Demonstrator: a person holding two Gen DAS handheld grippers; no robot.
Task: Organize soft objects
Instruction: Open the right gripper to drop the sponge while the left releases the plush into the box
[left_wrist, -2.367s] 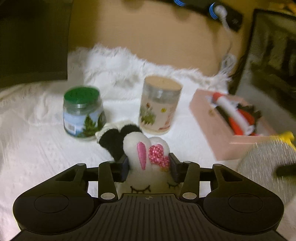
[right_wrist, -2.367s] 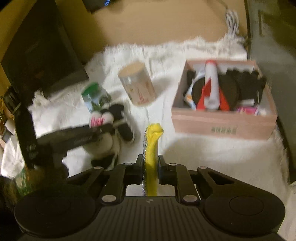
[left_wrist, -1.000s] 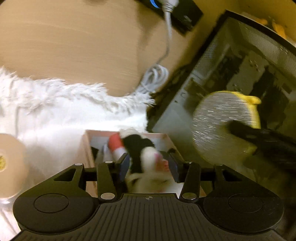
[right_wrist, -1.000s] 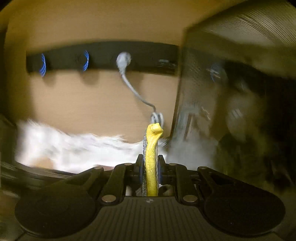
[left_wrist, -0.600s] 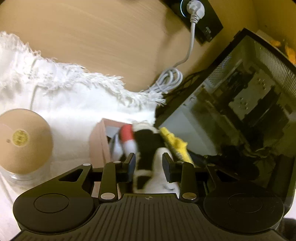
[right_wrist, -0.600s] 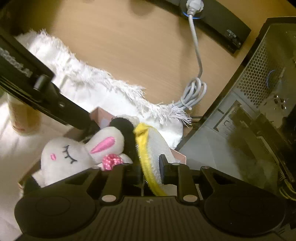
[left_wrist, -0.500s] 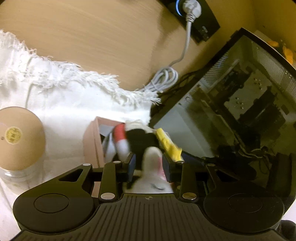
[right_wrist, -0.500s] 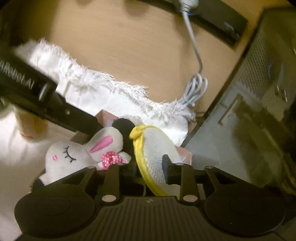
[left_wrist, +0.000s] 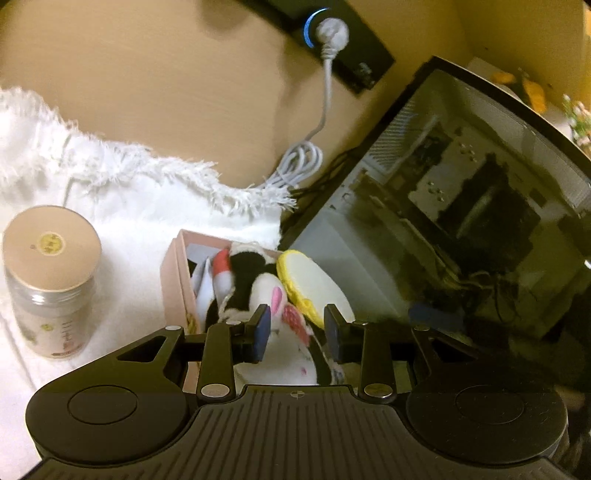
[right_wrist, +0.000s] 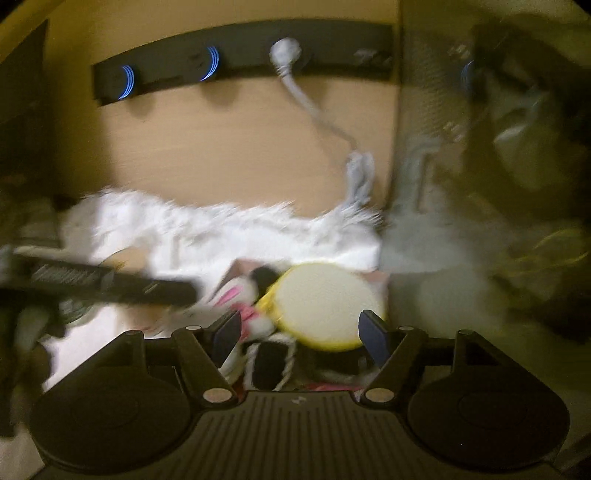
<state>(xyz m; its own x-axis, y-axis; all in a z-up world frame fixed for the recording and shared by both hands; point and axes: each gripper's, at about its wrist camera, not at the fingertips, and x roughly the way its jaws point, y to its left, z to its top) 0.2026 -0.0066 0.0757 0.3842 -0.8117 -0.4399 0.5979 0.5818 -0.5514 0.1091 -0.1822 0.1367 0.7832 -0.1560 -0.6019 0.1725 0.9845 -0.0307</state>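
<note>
A pink box (left_wrist: 173, 280) stands on a white fluffy rug. In it lie a white and black bunny plush (left_wrist: 271, 295) with pink ears and a round yellow-rimmed pad (left_wrist: 314, 284). My left gripper (left_wrist: 295, 332) hangs just above the bunny with its jaws open and apart from it. In the blurred right wrist view my right gripper (right_wrist: 299, 332) is wide open above the yellow pad (right_wrist: 325, 299) and the bunny (right_wrist: 236, 295), holding nothing. The left gripper's arm (right_wrist: 92, 282) crosses at the left.
A jar with a tan lid (left_wrist: 50, 273) stands left of the box. A computer case (left_wrist: 461, 206) stands right beside the box. A black power strip (left_wrist: 332, 44) with a white cable (left_wrist: 299, 162) lies behind on the wooden floor.
Both grippers carried their objects over the box. The right gripper opened and let the yellow pad drop in. The left gripper opened wider off the bunny, which now rests in the box.
</note>
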